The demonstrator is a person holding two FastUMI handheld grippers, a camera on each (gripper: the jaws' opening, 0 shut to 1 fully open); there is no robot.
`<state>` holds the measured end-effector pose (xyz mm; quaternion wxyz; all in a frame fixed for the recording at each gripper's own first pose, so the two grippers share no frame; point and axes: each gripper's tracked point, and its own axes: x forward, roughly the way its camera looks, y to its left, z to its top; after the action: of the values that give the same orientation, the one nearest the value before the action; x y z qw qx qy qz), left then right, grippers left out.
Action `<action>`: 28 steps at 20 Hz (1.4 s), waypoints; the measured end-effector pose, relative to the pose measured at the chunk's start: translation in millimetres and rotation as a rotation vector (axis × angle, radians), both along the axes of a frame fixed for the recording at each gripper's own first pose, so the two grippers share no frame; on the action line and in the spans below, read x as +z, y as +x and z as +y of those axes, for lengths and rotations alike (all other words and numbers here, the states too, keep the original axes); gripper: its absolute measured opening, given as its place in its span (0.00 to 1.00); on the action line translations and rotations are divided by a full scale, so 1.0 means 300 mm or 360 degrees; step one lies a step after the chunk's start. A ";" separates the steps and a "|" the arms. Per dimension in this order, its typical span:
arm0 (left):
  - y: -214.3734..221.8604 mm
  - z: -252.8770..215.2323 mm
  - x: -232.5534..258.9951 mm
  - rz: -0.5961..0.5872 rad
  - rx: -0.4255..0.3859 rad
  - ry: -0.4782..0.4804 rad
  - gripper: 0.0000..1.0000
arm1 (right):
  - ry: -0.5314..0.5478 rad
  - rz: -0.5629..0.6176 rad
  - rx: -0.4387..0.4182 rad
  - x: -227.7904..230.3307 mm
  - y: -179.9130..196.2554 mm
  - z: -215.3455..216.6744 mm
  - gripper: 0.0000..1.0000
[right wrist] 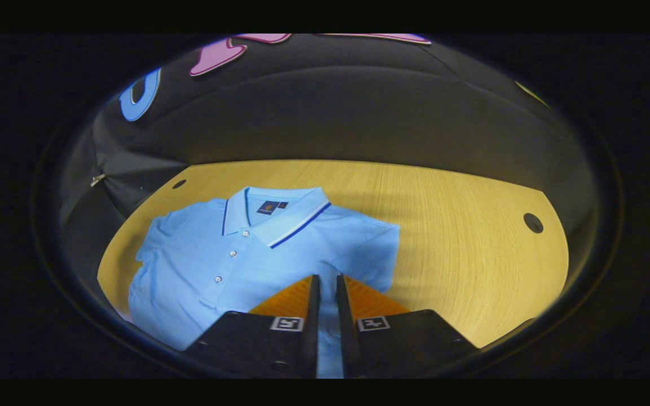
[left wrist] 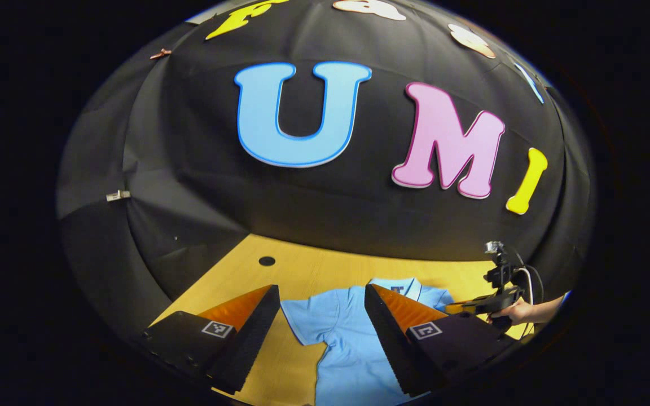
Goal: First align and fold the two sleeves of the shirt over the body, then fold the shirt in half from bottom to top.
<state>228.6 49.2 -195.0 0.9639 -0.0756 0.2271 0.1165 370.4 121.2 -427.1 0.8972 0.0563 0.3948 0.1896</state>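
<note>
A: How wide is the left gripper point(left wrist: 320, 294) standing?

B: Spread wide, nothing between its fingers. It hangs above the light blue shirt point(left wrist: 341, 338), with the left sleeve point(left wrist: 302, 316) showing in the gap. Whether the tips touch the cloth I cannot tell.

A: And the right gripper point(right wrist: 325, 280)?

B: In the right gripper view its fingers are nearly together, just a narrow slit between them, with blue cloth showing through it. They sit over the near part of the shirt point(right wrist: 235, 259) by the right sleeve point(right wrist: 378, 254); whether they pinch any fabric I cannot tell.

A: Where is the shirt?

B: Flat on the wooden table point(right wrist: 460, 242), front up, collar point(right wrist: 277, 217) toward the far wall, on the left half of the tabletop.

A: What does each view add?

B: The right gripper view gives the buttons and the striped collar. The left gripper view gives the right gripper point(left wrist: 460, 307) from outside, far right, with a hand point(left wrist: 519, 311) holding it.
</note>
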 end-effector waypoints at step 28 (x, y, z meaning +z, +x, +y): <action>0.303 0.094 -0.811 0.0754 -0.0105 0.0081 0.07 | 0.0208 -0.0134 -0.0235 0.329 -0.255 -0.243 0.87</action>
<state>319.4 77.6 -438.2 0.8886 -0.0143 0.4461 0.1052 294.1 48.3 -328.4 0.9189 0.1356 0.3384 0.1506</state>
